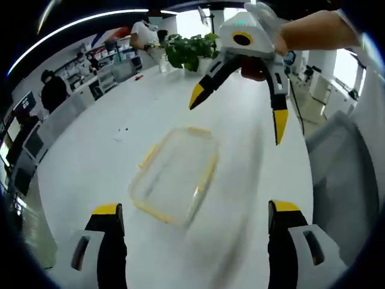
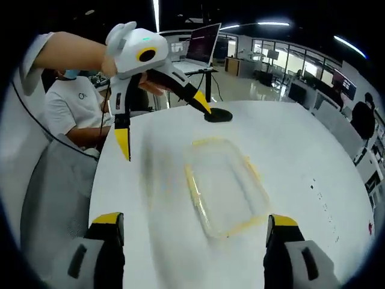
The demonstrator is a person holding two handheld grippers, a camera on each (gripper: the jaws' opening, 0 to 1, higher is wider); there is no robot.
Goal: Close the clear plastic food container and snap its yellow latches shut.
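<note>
White and broad, the counter (image 1: 90,156) runs through an open-plan office, with desks and monitors along its far left side and a potted plant (image 1: 191,49) at its far end. Left of centre in the left gripper view lies the container (image 1: 174,174), a clear, shallow rectangle with yellow trim, sitting flat and alone on the counter. Its outline is blurred, so whether the lid is fully seated or the latches (image 1: 148,158) are down cannot be told.

The left gripper (image 1: 195,220) frames the container from below with its yellow-tipped jaws spread wide and holding nothing. To the right and above, the right gripper (image 1: 237,111) hangs over the far end of the container, held by a person's hand (image 1: 313,30), jaws also wide and empty.

In the right gripper view, a seated person (image 2: 69,108) waits at the left counter edge, and a black disc (image 2: 218,114) rests beyond the container.

The work looks to be at the approach stage: neither tool is touching the container. The next move likely calls for pressing the lid flat, then pushing each latch along the rim. Bare counter surrounds the container on all sides, leaving free room, though the near edge on the chair side lies fairly close.
</note>
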